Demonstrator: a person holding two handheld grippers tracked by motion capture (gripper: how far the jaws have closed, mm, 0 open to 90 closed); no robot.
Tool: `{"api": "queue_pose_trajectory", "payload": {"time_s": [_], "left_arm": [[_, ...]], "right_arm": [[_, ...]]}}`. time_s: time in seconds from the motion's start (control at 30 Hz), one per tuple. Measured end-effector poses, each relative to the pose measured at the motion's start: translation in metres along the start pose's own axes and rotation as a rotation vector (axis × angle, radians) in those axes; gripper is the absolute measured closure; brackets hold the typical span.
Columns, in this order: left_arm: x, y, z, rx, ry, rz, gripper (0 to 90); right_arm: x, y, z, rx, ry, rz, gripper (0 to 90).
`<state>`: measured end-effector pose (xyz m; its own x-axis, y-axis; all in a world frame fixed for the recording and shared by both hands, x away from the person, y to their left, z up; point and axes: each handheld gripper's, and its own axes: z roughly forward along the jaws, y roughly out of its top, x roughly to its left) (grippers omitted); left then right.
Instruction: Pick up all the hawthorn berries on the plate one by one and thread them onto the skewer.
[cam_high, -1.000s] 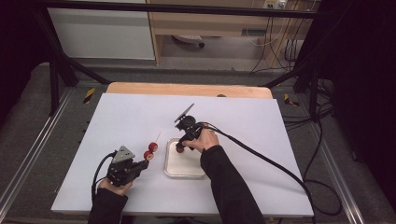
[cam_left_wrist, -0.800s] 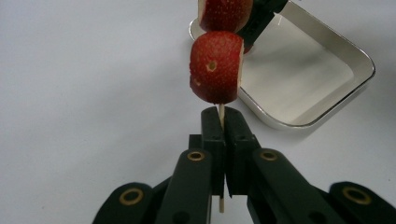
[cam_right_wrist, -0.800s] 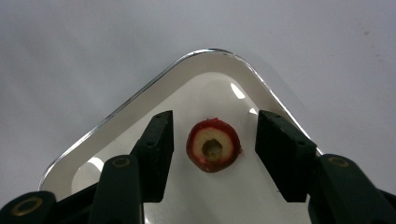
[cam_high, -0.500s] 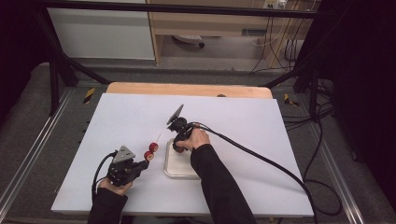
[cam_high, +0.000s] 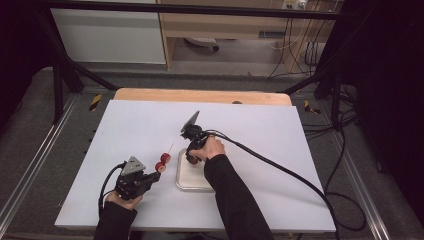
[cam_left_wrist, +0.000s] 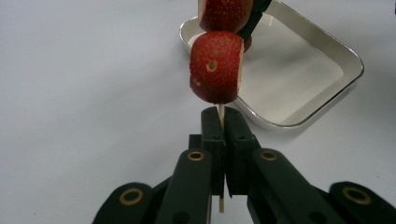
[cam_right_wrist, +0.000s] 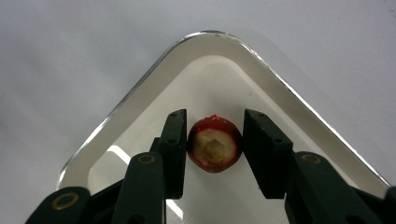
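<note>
White desk (cam_high: 260, 200) with wooden far edge, dark room behind. Left gripper (cam_left_wrist: 223, 135) clamped tight on a wooden skewer (cam_left_wrist: 221, 113) carrying two strawberry pieces (cam_left_wrist: 216, 67), held up just left of a white metal tray (cam_high: 186, 181). Right gripper (cam_right_wrist: 215, 154) over the tray's corner, jaws partly open around a cut strawberry piece (cam_right_wrist: 215, 150); left jaw touches it, right jaw slightly off.

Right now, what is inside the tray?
One strawberry piece sits in the tray, between the right gripper's open jaws. The rest of the floor looks bare; the part under the gripper is hidden.
</note>
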<state>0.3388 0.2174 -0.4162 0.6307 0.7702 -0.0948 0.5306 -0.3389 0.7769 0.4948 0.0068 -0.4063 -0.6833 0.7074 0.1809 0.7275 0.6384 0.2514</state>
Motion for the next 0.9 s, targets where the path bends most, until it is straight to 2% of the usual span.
{"api": "queue_pose_trajectory", "payload": {"time_s": [0.1,0.23,0.4,0.47,0.57,0.7,0.9], "left_arm": [[-0.002,0.001,-0.001,-0.006,0.000,0.007,88.0],[-0.005,0.002,-0.002,-0.016,-0.002,0.009,88.0],[-0.010,0.004,-0.005,-0.038,-0.003,0.018,88.0],[-0.012,0.004,-0.006,-0.045,-0.001,0.022,88.0],[-0.015,0.005,-0.007,-0.056,-0.003,0.023,88.0],[-0.018,0.006,-0.010,-0.076,-0.007,0.014,88.0],[-0.024,0.007,-0.009,-0.097,-0.008,-0.008,88.0]], "right_arm": [[0.002,-0.004,-0.013,-0.044,0.007,-0.010,61.3],[0.002,-0.014,-0.036,-0.142,0.045,-0.006,61.4],[0.000,-0.038,-0.057,-0.339,0.127,0.043,61.4],[-0.001,-0.050,-0.063,-0.438,0.169,0.074,61.4],[-0.004,-0.063,-0.068,-0.556,0.203,0.099,61.5],[-0.005,-0.081,-0.070,-0.730,0.271,0.163,61.5],[-0.002,-0.093,-0.063,-0.917,0.305,0.244,61.5]]}}
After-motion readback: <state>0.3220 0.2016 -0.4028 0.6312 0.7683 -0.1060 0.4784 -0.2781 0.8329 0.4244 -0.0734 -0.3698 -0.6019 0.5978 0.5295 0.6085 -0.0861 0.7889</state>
